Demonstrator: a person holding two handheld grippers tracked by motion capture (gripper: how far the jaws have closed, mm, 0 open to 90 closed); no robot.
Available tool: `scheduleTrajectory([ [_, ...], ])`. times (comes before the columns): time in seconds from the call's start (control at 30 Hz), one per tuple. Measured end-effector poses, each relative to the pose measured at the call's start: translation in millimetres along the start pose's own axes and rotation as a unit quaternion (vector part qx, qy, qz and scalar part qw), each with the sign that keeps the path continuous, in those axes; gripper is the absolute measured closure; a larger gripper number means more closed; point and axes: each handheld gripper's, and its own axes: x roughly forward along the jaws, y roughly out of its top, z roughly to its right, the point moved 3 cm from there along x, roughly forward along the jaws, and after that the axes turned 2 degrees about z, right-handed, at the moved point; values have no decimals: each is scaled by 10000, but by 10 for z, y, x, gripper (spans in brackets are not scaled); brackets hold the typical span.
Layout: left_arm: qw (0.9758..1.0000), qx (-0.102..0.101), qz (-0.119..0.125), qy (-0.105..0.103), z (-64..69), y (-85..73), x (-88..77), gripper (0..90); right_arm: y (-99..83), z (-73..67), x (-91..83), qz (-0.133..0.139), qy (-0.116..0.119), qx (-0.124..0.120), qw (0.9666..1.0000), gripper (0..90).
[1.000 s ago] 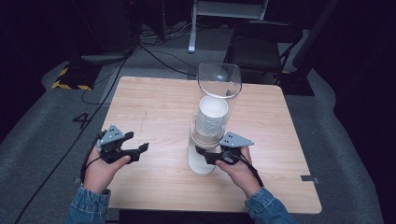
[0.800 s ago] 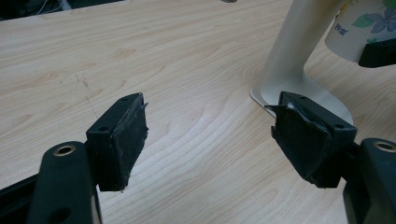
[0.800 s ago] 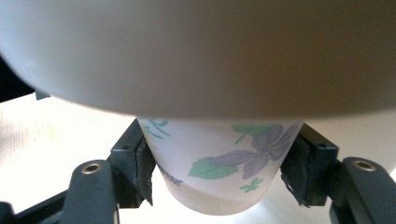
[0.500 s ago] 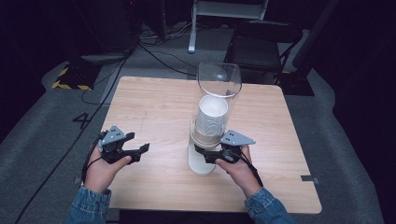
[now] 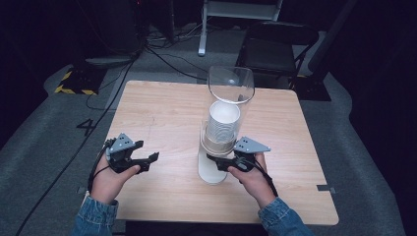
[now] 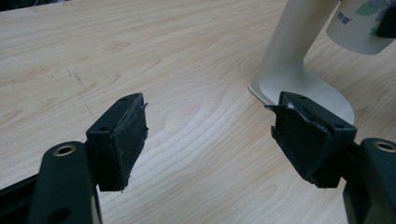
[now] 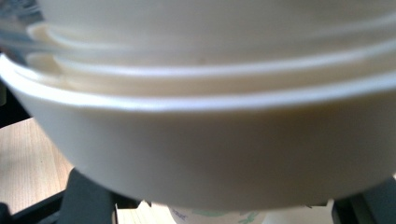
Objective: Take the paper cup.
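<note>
Where the dispenser (image 7: 210, 154) looms, right gripper (image 5: 222, 163) jaws hide.

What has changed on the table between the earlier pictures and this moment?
Very little has visibly changed. The right gripper stays at the lowest cup under the cup dispenser; whether it grips the cup cannot be told. The left gripper stays open over the table, holding nothing, to the left of the dispenser's white base. The stack of paper cups sits in the clear tube as before.
</note>
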Motion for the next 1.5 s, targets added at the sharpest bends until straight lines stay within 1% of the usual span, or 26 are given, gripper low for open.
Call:
scheduleTrajectory([
  [0.17,10000,-36,1,0,9,-1,-1,261,-10,-15,-12,-15,-10,19,10000,341],
  [0.23,10000,2,-10,-2,12,0,1,261,-15,-22,-21,-42,-3,47,10000,341],
  [0.27,10000,5,-8,-13,17,1,4,261,-18,-24,-25,-53,6,64,10000,342],
  [0.3,10000,-7,-2,-14,22,1,6,261,-28,-27,-28,-85,44,151,9998,342],
  [0.43,10000,-5,-4,-16,24,0,9,261,-31,-27,-30,-75,42,140,9999,342],
  [0.53,10000,-11,-8,-13,18,-3,10,261,-37,-26,-26,-60,54,191,9998,339],
  [0.83,10000,15,-13,-37,37,2,14,261,-47,-1,-14,-37,46,50,10000,340],
  [0.87,10000,4,-23,-29,36,-5,21,261,-56,15,-11,-121,-2,-85,9999,342],
  [0.9,10000,4,-23,-29,36,-5,21,261,-93,28,5,-371,-48,-249,9990,348],
  [0.93,10000,8,-38,-38,36,-9,26,261,-152,42,27,-542,-47,-278,9981,350],
  [0.97,10000,8,-38,-38,36,-9,26,261,-152,42,27,-542,-47,-278,9981,350],
  [1.0,10000,19,-26,-42,37,-3,20,261,-255,55,62,-578,-16,-217,9981,351],
  [1.13,10000,3,4,-42,35,4,10,261,-248,59,43,-571,11,-225,9981,342],
  [1.23,10000,-10,-12,-46,28,-3,10,261,-269,55,34,-627,22,-191,9978,334],
  [1.3,10000,-7,-14,-49,27,-5,11,261,-291,54,25,-717,32,-161,9973,332],
  [1.33,10000,-16,-12,-54,29,-5,11,261,-291,54,25,-717,32,-161,9973,332],
  [1.37,10000,-1,-10,-45,27,-3,9,261,-312,57,10,-806,34,-157,9966,330],
  [1.5,10000,-18,-18,-56,29,-6,14,261,-374,80,-4,-994,-13,-164,9949,327],
])
